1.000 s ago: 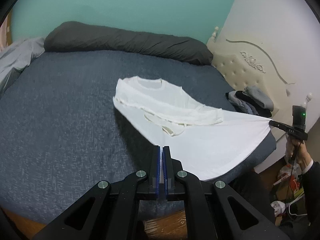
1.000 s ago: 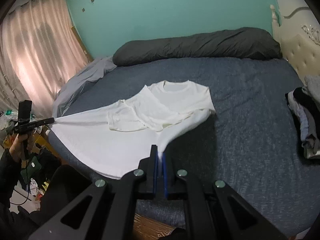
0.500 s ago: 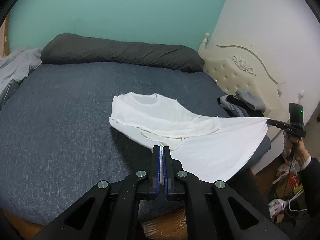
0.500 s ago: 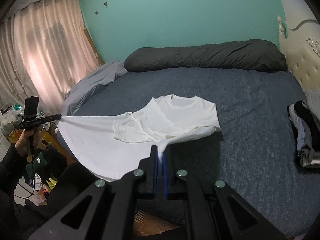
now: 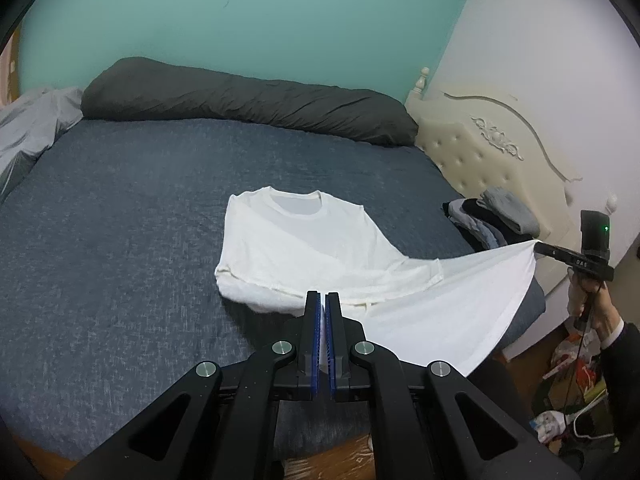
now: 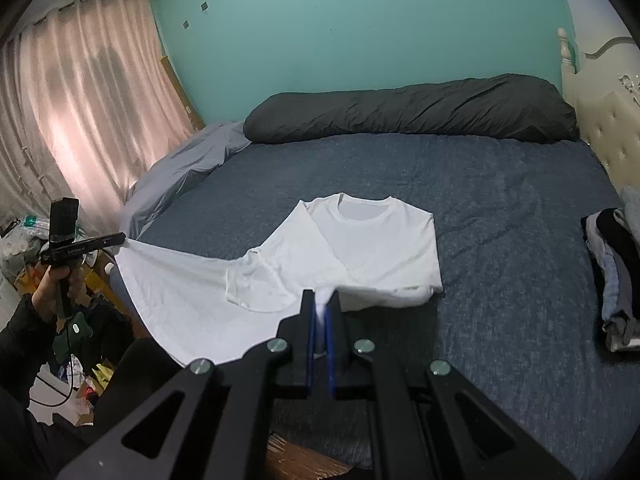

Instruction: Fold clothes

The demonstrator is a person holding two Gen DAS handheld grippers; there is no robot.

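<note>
On the blue bed (image 5: 120, 220) the white T-shirt (image 5: 304, 248) lies collar-up, sleeves tucked in, each hem corner pinched by a closed hand-held gripper: left (image 5: 322, 304), right (image 6: 320, 308). I'd keep the hem taut and level, then carry both corners toward the collar together. Can't see the underside, and the shirt's middle hides behind the fingers
</note>
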